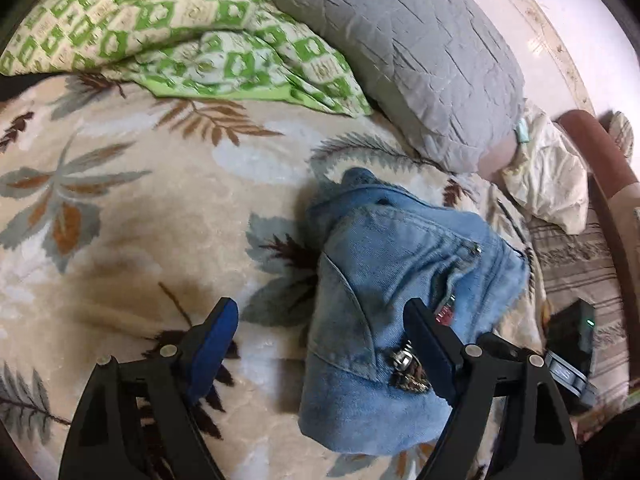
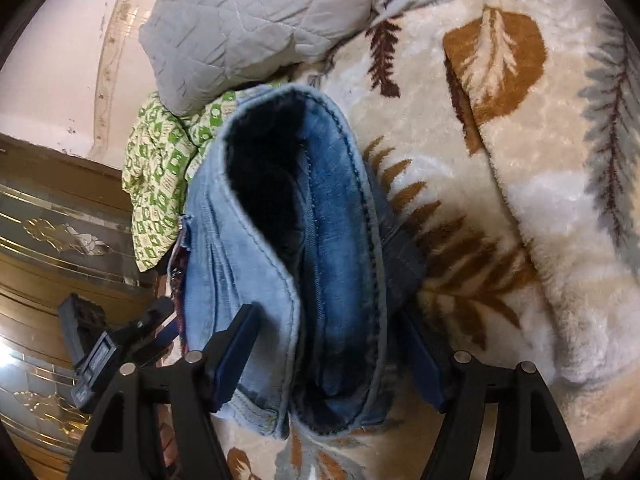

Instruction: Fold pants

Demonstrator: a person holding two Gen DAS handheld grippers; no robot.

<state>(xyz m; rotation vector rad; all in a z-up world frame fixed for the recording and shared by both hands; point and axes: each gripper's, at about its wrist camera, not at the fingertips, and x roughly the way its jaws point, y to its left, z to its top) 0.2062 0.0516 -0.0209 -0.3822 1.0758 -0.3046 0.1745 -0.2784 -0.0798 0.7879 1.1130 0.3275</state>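
Note:
The blue denim pants (image 1: 384,300) lie folded into a thick bundle on the leaf-patterned blanket (image 1: 132,216). My left gripper (image 1: 324,320) is open, its left finger over the blanket and its right finger resting on the denim by the button and zipper. In the right wrist view the pants (image 2: 296,264) show their open hem end with a dark lining. My right gripper (image 2: 332,348) is open, with one finger on each side of the bundle.
A grey quilted pillow (image 1: 412,48) and a green patterned quilt (image 1: 168,20) lie at the far side of the bed. A wooden bed frame (image 1: 608,200) and a black device (image 1: 570,332) are to the right. A mirrored headboard (image 2: 48,240) stands at the left.

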